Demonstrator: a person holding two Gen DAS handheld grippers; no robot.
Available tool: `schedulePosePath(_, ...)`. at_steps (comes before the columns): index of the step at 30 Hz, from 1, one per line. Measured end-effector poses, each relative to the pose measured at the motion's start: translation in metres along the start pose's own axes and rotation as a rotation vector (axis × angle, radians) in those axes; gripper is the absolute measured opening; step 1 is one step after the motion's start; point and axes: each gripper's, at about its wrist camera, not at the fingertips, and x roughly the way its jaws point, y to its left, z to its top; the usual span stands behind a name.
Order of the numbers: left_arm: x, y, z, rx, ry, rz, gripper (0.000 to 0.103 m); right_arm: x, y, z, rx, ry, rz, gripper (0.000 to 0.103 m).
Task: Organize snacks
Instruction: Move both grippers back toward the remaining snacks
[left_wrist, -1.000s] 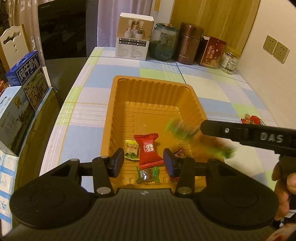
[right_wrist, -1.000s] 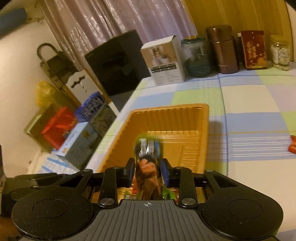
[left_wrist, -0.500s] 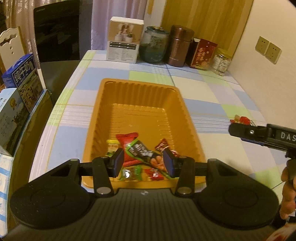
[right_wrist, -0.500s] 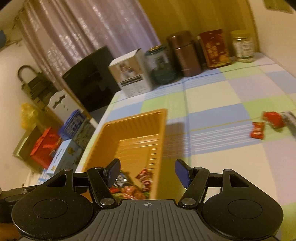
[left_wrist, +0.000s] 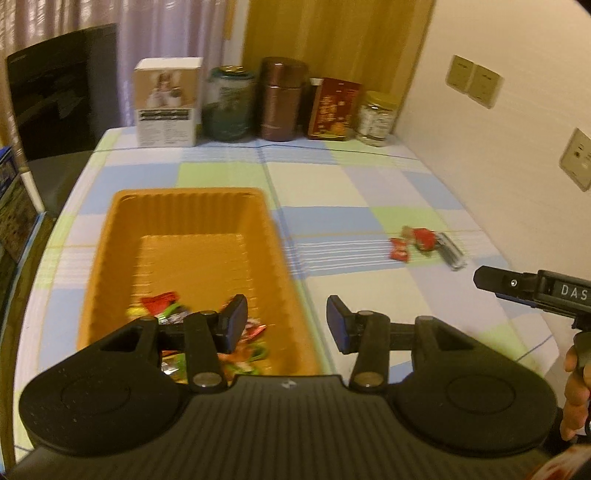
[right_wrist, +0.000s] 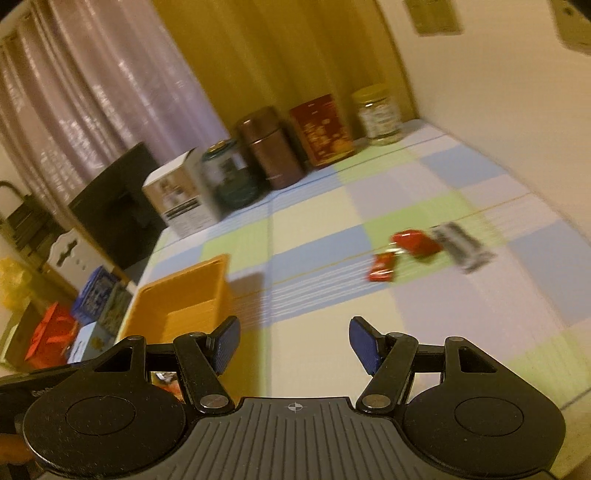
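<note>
The orange tray (left_wrist: 280, 236) held the gathered snacks; the left gripper (left_wrist: 284, 321) stood over its near right rim, jaws apart, empty. The loose snacks (right_wrist: 417, 243) lay on the tablecloth, ahead and right of the right gripper (right_wrist: 293, 345) — open, empty, the nearer one.

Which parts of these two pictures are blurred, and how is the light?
Left wrist view: warm dim light, snacks in the orange tray smeared. Right wrist view: strong motion blur on the loose snacks and the wall; straight table edges bend.
</note>
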Motion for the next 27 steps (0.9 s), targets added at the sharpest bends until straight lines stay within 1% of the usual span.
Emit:
schedulePosePath(7,0.008,-0.039,0.01,0.053,-0.008,-0.059,0.05,-0.022,-0.033,0.008,0.017,-0.041,-0.061,0.065)
schedulePosePath(15,0.028,-0.082,0.021,0.101,-0.004,-0.108,0.057,-0.03,-0.069,0.016,0.026,-0.056,-0.114,0.065)
schedulePosePath(22,0.057,-0.113,0.029,0.141,0.004,-0.123,0.058,-0.02,-0.097,0.028,0.011,-0.06,-0.146,0.065)
schedulePosePath(27,0.086,-0.128,0.03,0.149,0.006,-0.127,0.058,-0.005,-0.116,0.034,-0.038,-0.051,-0.173,0.065)
